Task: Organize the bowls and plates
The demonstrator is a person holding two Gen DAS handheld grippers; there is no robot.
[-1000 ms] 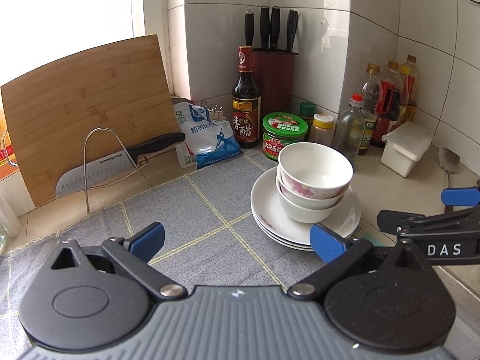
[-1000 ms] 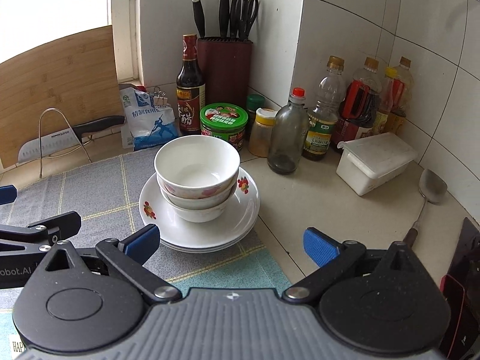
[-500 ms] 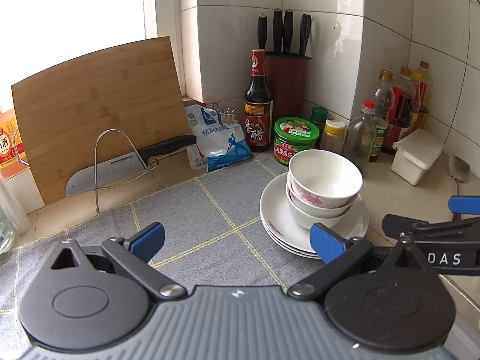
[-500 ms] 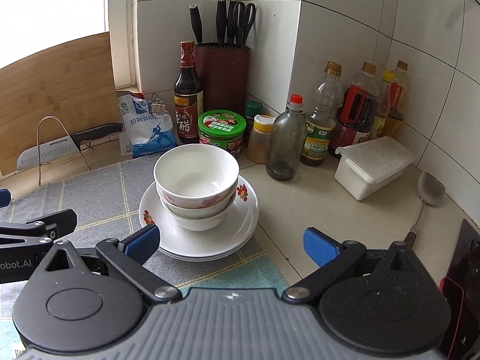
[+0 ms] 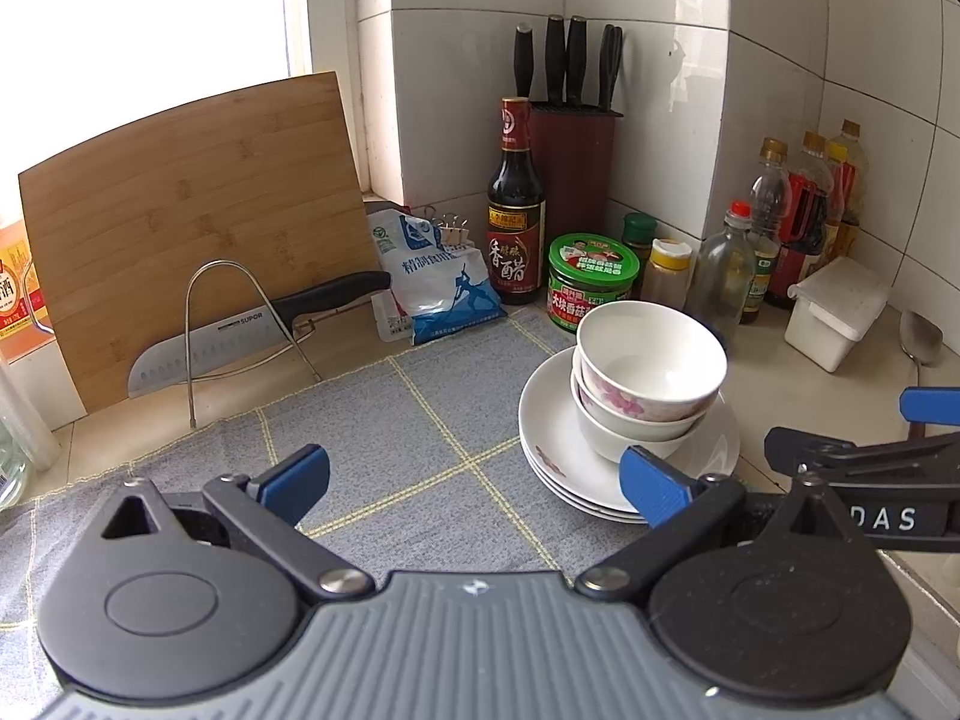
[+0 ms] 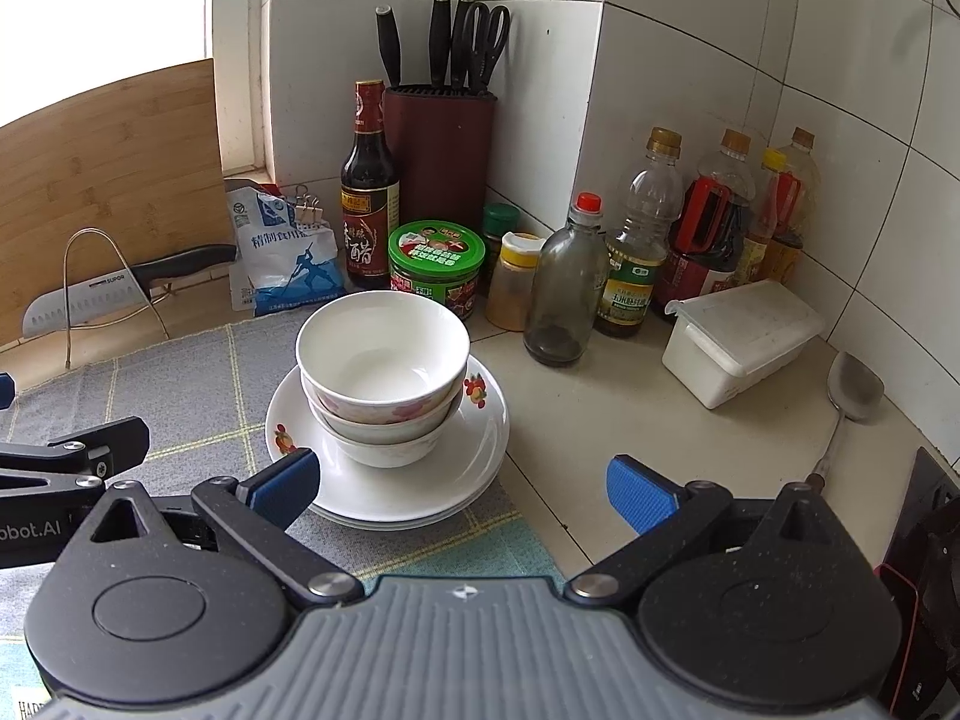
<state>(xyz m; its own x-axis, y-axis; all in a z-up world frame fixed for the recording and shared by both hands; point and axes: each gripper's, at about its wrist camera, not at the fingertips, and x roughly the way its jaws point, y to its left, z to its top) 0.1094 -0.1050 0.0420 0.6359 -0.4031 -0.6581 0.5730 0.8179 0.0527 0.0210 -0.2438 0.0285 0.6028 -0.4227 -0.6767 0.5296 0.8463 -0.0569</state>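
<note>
Two white bowls with pink flowers [image 5: 651, 369] [image 6: 384, 360] sit nested on a stack of white plates [image 5: 555, 450] [image 6: 480, 438] at the edge of a grey checked mat [image 5: 420, 420]. My left gripper [image 5: 474, 477] is open and empty, over the mat to the left of the stack, its right pad close to the plates. My right gripper [image 6: 459, 483] is open and empty, just in front of the stack. Each gripper shows at the edge of the other's view.
A bamboo cutting board [image 5: 192, 210], a knife on a wire rack [image 5: 258, 324], a salt bag [image 5: 438, 276], a vinegar bottle [image 5: 516, 210], a knife block [image 5: 570, 168], jars, oil bottles [image 6: 636, 252], a white lidded box [image 6: 741, 339] and a metal spatula [image 6: 852, 396] line the tiled corner.
Both grippers have drawn back slightly and risen; the stack of bowls and plates stays in place. Both jaws stay open.
</note>
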